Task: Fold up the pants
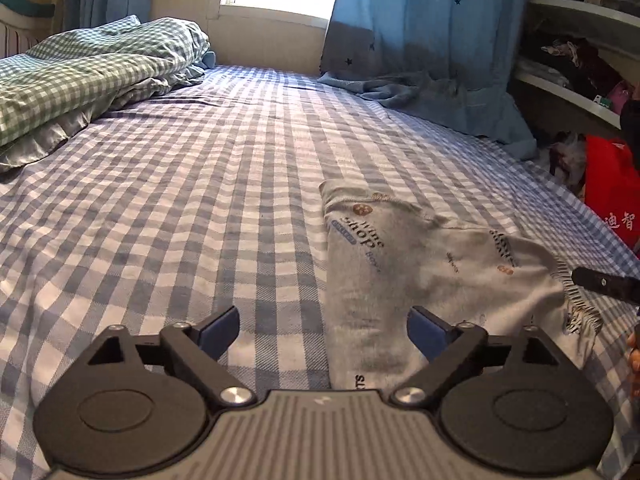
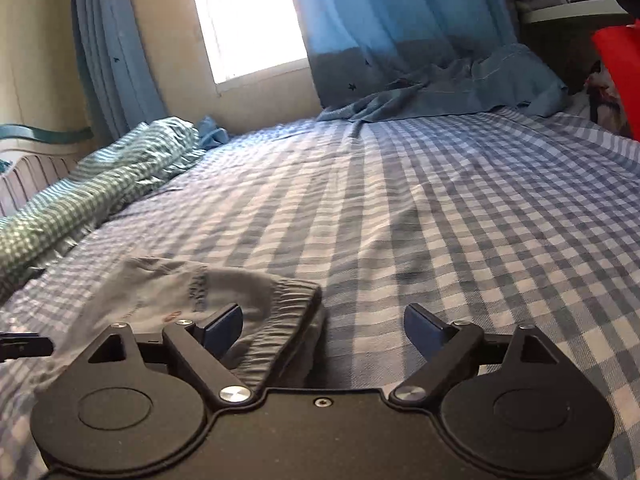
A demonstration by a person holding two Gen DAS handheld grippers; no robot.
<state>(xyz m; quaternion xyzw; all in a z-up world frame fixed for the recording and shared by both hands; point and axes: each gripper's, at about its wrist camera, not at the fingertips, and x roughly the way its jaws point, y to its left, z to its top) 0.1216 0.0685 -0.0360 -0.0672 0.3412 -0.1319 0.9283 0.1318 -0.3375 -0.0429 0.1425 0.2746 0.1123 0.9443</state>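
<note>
L tool [image 1: 323, 330] wide | R tool [image 2: 323, 328] wide | pants [image 1: 404, 276] soft grey knit, crumpled

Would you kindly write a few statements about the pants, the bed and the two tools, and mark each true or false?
1. The pants lie on a checked sheet. True.
2. The left tool is clamped on the pants. False: its jaws stand open with nothing pressed between them.
3. The right tool is open. True.
4. The pants are plain black. False: they are light grey with printed words.
5. A green checked quilt is bunched at the sheet's far left. True.
6. The curtain is red. False: it is blue with small stars.
</note>
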